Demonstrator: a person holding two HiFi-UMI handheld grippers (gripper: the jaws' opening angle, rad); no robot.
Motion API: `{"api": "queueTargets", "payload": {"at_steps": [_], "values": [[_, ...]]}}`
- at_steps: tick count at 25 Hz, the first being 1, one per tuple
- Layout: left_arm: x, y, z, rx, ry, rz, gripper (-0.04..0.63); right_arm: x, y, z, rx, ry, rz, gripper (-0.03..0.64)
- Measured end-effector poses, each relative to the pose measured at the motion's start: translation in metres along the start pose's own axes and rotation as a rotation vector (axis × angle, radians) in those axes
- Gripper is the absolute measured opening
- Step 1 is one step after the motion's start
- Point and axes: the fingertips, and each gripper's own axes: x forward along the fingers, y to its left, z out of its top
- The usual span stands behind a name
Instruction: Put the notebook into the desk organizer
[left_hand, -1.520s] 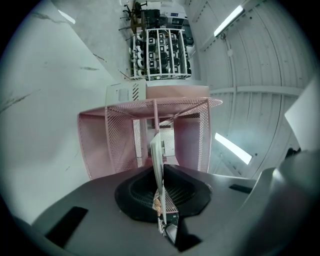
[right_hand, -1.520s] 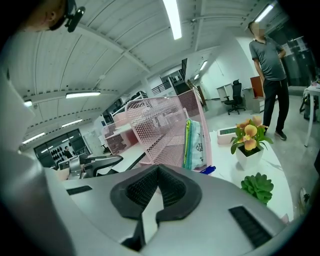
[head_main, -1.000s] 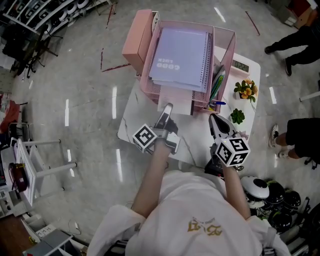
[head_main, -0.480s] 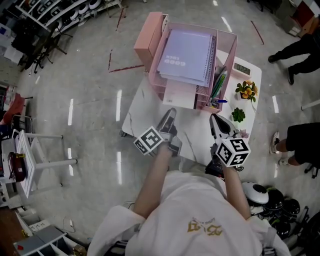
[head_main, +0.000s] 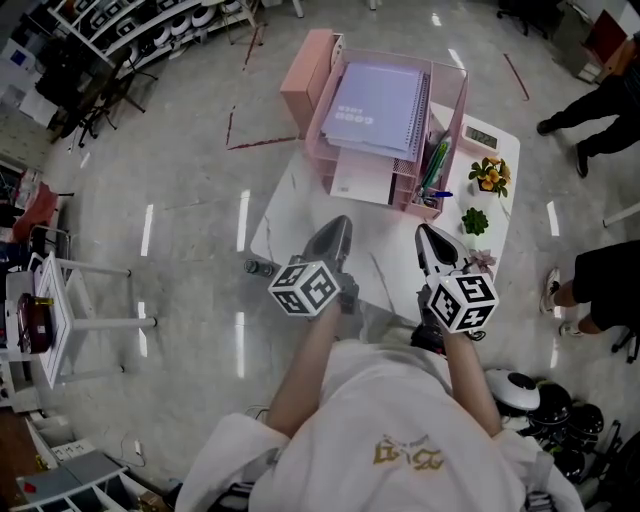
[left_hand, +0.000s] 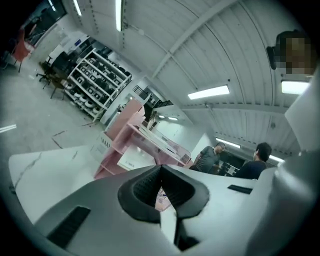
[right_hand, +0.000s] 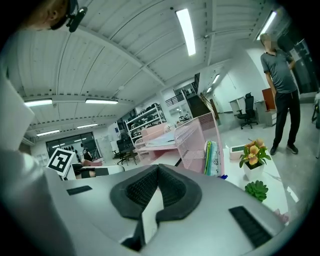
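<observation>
A lavender spiral notebook (head_main: 375, 103) lies flat on the top tray of the pink desk organizer (head_main: 452, 108) at the far side of the white table (head_main: 290, 215). In the left gripper view the notebook (left_hand: 156, 136) shows on that top tray. My left gripper (head_main: 338, 226) hovers over the table in front of the organizer, shut with nothing between its fingers. My right gripper (head_main: 426, 236) is level with it to the right, also shut and empty. Neither gripper touches the notebook or the organizer.
Pens (head_main: 434, 165) stand in the organizer's right compartment and a white sheet (head_main: 357, 182) lies in a lower tray. A small clock (head_main: 481, 133), an orange flower pot (head_main: 489, 176) and a green plant (head_main: 474, 221) sit at the table's right. People (head_main: 598, 68) stand at the right.
My left gripper has drawn back from the organizer's front toward me and its jaws have shut empty. The right gripper has hardly moved. The notebook stays on the top tray.
</observation>
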Motion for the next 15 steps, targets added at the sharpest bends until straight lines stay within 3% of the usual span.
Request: {"api": "queueTargets", "payload": {"at_steps": [4, 15], "values": [[-0.009, -0.01, 0.003, 0.06, 0.015, -0.002, 0.018, -0.006, 0.011, 0.006, -0.018, -0.015, 0.014, 0.011], [-0.021, -0.014, 0.002, 0.044, 0.024, -0.013, 0.018, -0.014, 0.02, 0.007, -0.036, -0.018, 0.02, 0.011]]}}
